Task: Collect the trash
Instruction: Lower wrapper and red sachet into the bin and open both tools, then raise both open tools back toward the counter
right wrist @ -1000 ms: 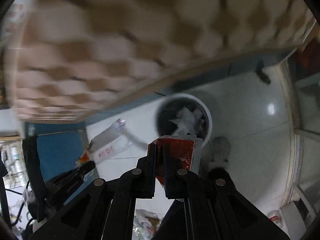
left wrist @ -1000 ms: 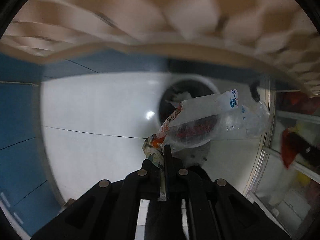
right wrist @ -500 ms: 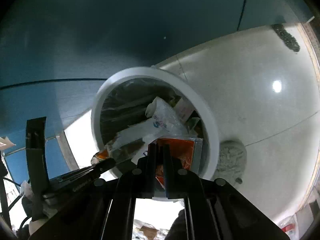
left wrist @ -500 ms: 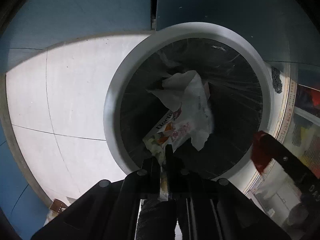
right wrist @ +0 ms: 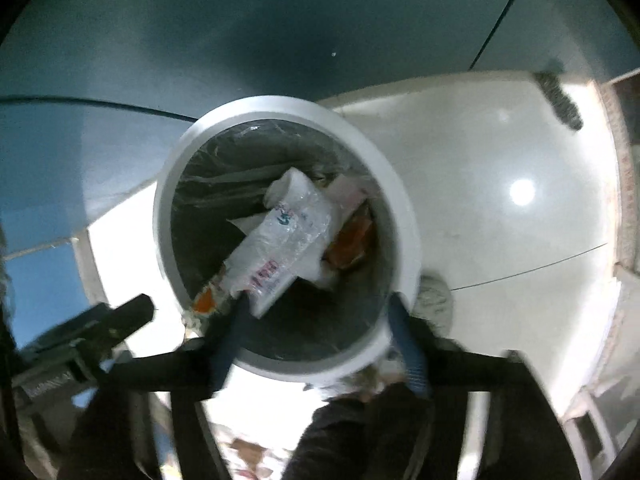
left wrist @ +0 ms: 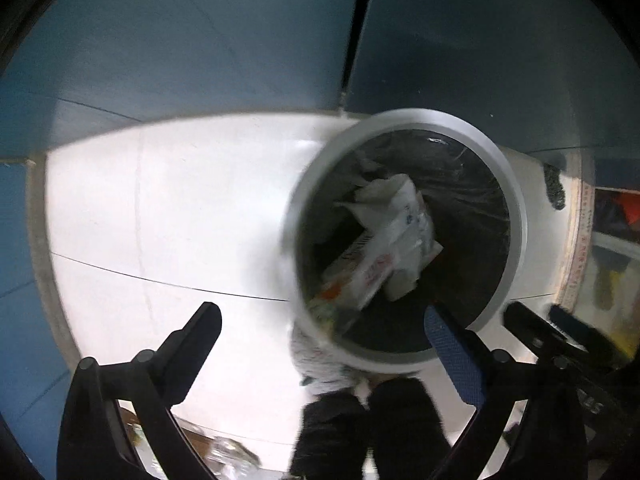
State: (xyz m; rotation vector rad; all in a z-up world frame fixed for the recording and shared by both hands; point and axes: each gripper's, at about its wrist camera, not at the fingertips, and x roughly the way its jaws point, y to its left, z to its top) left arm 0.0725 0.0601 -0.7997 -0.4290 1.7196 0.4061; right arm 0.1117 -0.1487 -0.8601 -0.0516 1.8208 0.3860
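A round white trash bin [left wrist: 516, 216] with a black liner stands on the pale floor; it also shows in the right wrist view [right wrist: 404, 208]. Inside lie a clear plastic snack bag [right wrist: 288, 236], also seen in the left wrist view [left wrist: 384, 252], white paper [left wrist: 384, 192] and a red-orange wrapper [right wrist: 352, 240]. My left gripper [left wrist: 320, 320] is open and empty, just above the bin's near rim. My right gripper [right wrist: 320, 304] is open and empty over the bin's near side. Each gripper shows at the edge of the other's view.
Blue wall panels [left wrist: 240, 40] rise behind the bin. White floor tiles [left wrist: 160, 220] spread to the left. A dark scrap [right wrist: 560, 100] lies on the floor by a threshold at right. My shoes and dark trousers [left wrist: 360, 420] are at the bottom.
Both grippers have opened. The clear snack bag dropped from the left one and the red wrapper from the right one into the bin. The left view shifted so the bin sits further right.
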